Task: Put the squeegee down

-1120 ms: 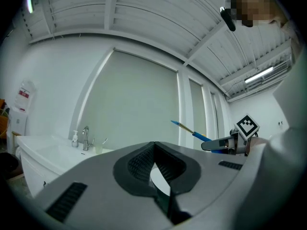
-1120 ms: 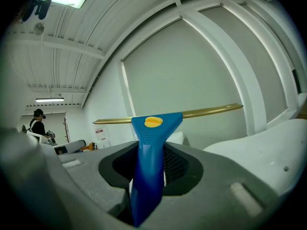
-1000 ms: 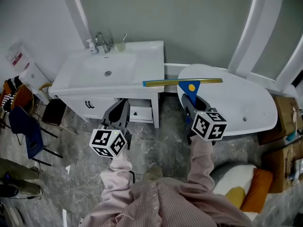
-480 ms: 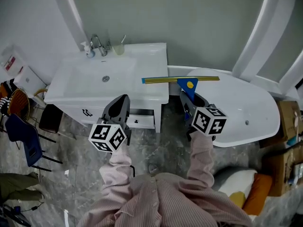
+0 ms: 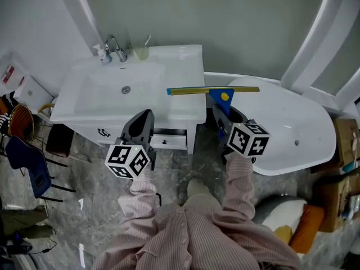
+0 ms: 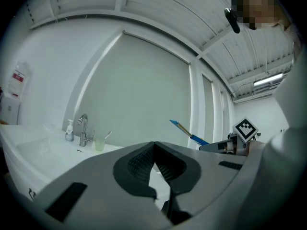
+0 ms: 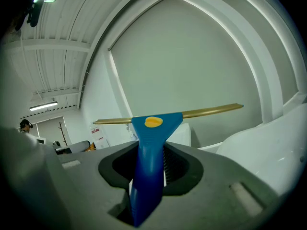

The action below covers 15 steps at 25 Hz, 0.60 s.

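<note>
Squeegee (image 5: 214, 90) clamped in right tongs (image 5: 224, 115) at 3 o'clock of the basin (image 5: 101, 94); left tongs (image 5: 144, 118) closed empty; cup (image 5: 141, 52) holds toothbrush (image 5: 147, 40).

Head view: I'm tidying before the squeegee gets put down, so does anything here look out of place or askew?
Only the vanity drawer below the sink stands out: it seems pulled partly out. The squeegee sits level in the right hand-held gripper, its blade above the gap between sink and bathtub. Nothing looks spilled or broken.
</note>
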### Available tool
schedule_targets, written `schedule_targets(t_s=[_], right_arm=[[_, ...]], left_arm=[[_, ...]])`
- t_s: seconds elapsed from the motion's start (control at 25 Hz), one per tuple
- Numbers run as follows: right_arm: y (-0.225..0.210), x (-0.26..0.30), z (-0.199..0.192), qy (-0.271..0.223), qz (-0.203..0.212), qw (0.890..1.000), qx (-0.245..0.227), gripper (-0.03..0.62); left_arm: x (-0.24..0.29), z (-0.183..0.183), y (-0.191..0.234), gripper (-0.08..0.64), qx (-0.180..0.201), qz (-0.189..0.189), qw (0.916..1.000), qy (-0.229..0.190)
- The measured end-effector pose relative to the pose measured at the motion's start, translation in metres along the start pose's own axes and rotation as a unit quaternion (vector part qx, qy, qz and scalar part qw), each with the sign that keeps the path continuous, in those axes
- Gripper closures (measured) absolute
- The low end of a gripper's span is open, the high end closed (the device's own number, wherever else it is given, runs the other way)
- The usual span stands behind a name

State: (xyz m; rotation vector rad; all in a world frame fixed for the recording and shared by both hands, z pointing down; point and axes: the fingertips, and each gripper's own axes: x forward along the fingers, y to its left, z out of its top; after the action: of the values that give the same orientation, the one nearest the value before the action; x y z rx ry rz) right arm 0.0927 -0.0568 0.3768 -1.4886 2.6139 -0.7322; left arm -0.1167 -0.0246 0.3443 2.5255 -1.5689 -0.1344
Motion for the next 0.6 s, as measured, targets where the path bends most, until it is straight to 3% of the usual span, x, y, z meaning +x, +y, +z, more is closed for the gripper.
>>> schedule_targets(t_s=[0.6], right_arm=[[-0.035, 0.101, 0.014, 0.023, -0.005, 1.000, 0.005, 0.471]], left_arm=[[0.080, -0.008, 0.073, 0.558, -0.017, 0.004, 0.9997, 0.017]])
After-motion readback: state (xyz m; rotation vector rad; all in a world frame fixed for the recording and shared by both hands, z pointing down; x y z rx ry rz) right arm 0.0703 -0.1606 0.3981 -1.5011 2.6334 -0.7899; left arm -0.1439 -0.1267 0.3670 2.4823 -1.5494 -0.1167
